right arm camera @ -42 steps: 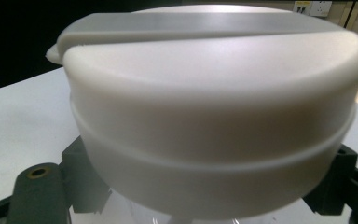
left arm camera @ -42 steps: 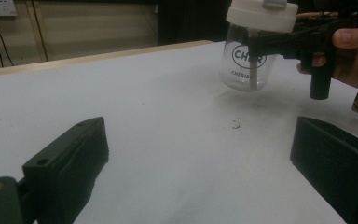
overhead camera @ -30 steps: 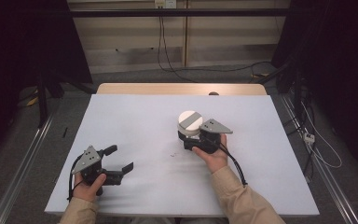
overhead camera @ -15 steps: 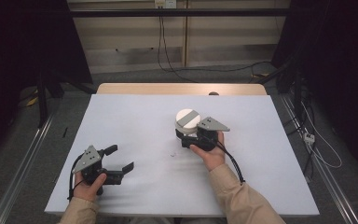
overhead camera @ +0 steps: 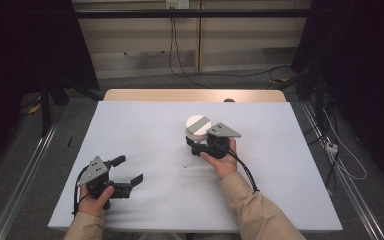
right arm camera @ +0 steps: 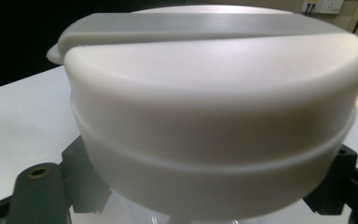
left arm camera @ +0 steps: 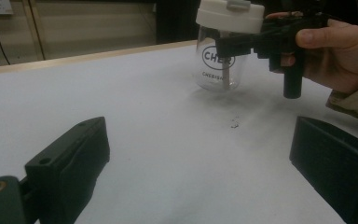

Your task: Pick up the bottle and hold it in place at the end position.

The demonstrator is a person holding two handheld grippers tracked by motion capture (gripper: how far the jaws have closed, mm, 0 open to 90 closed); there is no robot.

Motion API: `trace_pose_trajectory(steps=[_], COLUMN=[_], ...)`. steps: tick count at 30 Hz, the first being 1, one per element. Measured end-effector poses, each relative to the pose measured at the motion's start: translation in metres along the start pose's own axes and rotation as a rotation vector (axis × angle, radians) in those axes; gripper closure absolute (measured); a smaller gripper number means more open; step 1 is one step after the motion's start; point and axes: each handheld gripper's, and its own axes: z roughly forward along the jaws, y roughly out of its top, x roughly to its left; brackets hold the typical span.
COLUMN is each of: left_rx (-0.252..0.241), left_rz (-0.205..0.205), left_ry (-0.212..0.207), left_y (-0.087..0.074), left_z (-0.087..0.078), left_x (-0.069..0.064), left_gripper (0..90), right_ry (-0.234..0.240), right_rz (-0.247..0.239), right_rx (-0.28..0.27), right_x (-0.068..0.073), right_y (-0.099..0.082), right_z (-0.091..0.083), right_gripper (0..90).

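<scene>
High view: the right gripper (overhead camera: pixel 196 141) is clamped on a clear glass jar (overhead camera: pixel 196 131) just under its white lid (overhead camera: pixel 198 123), the jaws standing one on either side of the neck. The right hand (overhead camera: pixel 221 158) wraps the gripper body on the near side of the jar, and a beige sleeve (overhead camera: pixel 252 207) runs from it toward the near edge of the bench (overhead camera: pixel 145 120). A grey three-cornered plate (overhead camera: pixel 223 130) sits on top of this gripper, just right of the jar's lid, and a black cable (overhead camera: pixel 245 172) trails along the wrist.

Right gripper view: the lid (right arm camera: pixel 214 107) stands very close between the two black jaws, with a flat grey bar (right arm camera: pixel 191 25) across its top.

Left gripper view: the jar (left arm camera: pixel 216 63) appears far off, carrying dark oval lettering on its glass; whether its base rests on the bench or hangs just above cannot be told. A few small dark specks (left arm camera: pixel 234 124) lie on the bench nearer than the jar.

Well apart from the jar, toward the near left corner of the bench, the left gripper (overhead camera: pixel 128 171) is released, its jaws spread wide with nothing between them. The left hand (overhead camera: pixel 96 197) holds it low over the white surface.
</scene>
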Motion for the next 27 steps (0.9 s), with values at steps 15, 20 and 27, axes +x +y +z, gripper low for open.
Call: trace_pose_trajectory(steps=[15,20,27], left_rx=[0.003,0.004,0.006], left_rz=[0.002,0.004,0.005], left_ry=[-0.005,-0.005,-0.011], left_y=[0.0,0.0,0.0], left_z=[0.002,0.002,0.003], left_x=[0.0,0.0,0.0], left_gripper=[4.4,4.4,4.4], right_ry=[-0.012,-0.013,-0.016], right_rz=[0.006,-0.001,-0.005], right_rx=[0.02,0.029,0.035], right_x=[-0.005,-0.004,-0.004], right_y=[-0.003,-0.005,-0.007], right_z=[0.009,0.011,0.013], right_gripper=[18.5,18.5,18.5])
